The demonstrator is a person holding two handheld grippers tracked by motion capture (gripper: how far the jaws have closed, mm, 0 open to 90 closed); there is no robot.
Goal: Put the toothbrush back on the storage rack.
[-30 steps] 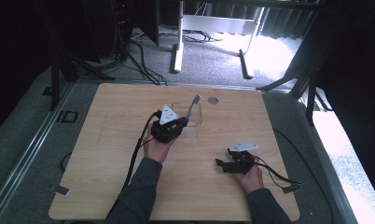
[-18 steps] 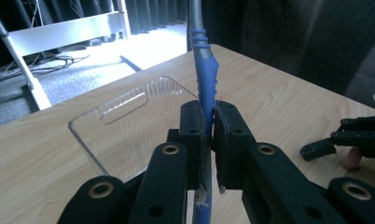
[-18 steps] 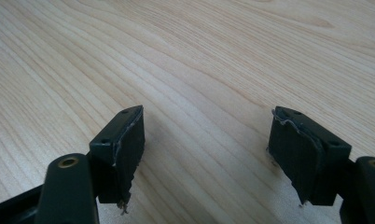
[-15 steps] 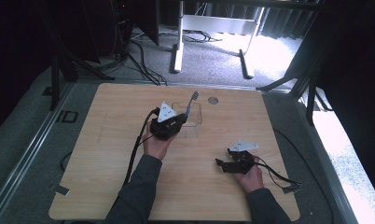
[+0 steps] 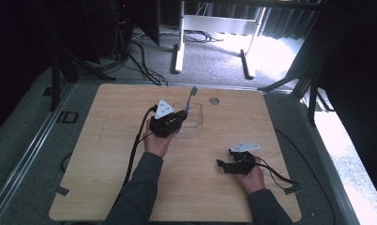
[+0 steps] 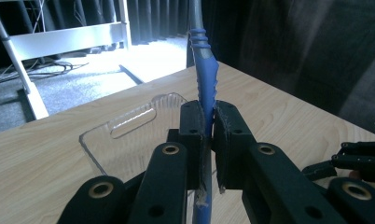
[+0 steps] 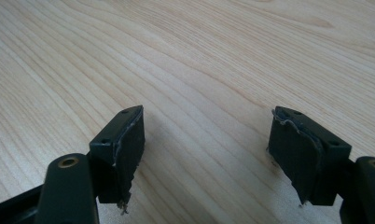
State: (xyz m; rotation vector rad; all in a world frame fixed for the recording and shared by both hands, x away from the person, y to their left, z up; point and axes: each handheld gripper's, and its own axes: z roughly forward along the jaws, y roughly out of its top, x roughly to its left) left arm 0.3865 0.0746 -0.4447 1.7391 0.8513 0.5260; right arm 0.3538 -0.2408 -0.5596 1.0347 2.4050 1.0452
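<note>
Right now my left claw [image 6: 208, 135] is clamped on a blue toothbrush [image 6: 205, 70], its two black jaws pressed tight against the ribbed, rubbery handle. Seen from the left gripper view, the brush stands nearly upright between the jaws, its shaft running toward 12 o'clock and out of the top edge. From the high view I see its bristled head [image 5: 193, 91] poking up at about 1 o'clock from the left claw [image 5: 179, 117]. Just beyond the jaws lies a clear plastic tray [image 6: 125, 135], shallow, with rounded corners and a slot handle cut in its far wall; on the bench [image 5: 107, 154] it sits at about 3 o'clock of my left hand. The bench is pale wood laminate with a fine, wavy grain, and has a small round grommet [image 5: 214, 100] near its far edge. My right claw [image 7: 209, 154] is spread wide and holds nothing; its pads [image 7: 129, 149] look frayed at the edges. It rests low over bare wood, toward 4 o'clock from the tray.
</note>
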